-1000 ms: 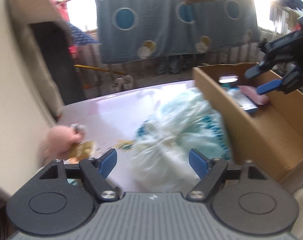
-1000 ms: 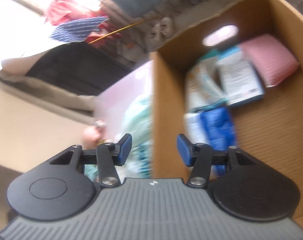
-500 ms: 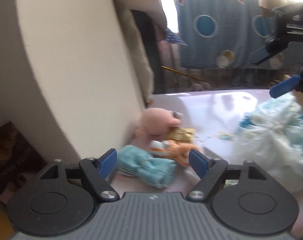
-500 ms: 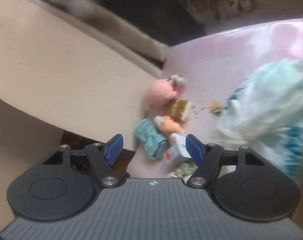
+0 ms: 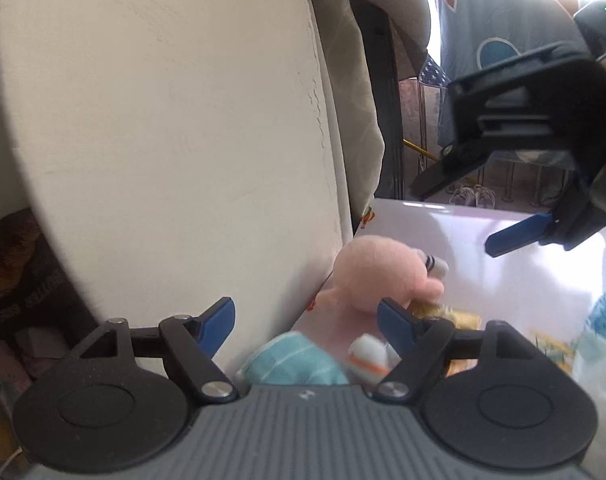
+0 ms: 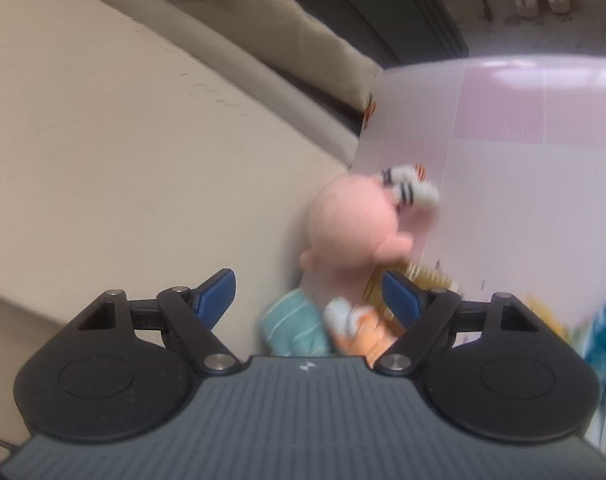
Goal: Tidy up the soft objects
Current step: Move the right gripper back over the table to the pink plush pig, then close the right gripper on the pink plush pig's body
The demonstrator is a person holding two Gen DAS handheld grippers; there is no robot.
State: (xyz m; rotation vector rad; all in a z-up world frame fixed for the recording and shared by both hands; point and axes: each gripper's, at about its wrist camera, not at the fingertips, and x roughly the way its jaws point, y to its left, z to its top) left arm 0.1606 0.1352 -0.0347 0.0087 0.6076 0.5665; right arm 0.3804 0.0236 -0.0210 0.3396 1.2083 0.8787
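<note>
A pink plush toy lies on the pale pink table against the cream wall. A teal striped soft item and an orange-and-white plush lie just in front of it. My left gripper is open, low over the teal item. My right gripper is open above the same pile: pink plush, teal item, orange plush. The right gripper also shows in the left wrist view, hovering above the table.
A cream wall panel stands close on the left. A white-and-blue plastic bag lies at the right edge. A yellow flat item lies behind the plush. A dark pile sits below left of the table.
Both grippers have swung left from the cardboard box and bag to the plush pile by the wall and moved closer to it. Both stay open.
</note>
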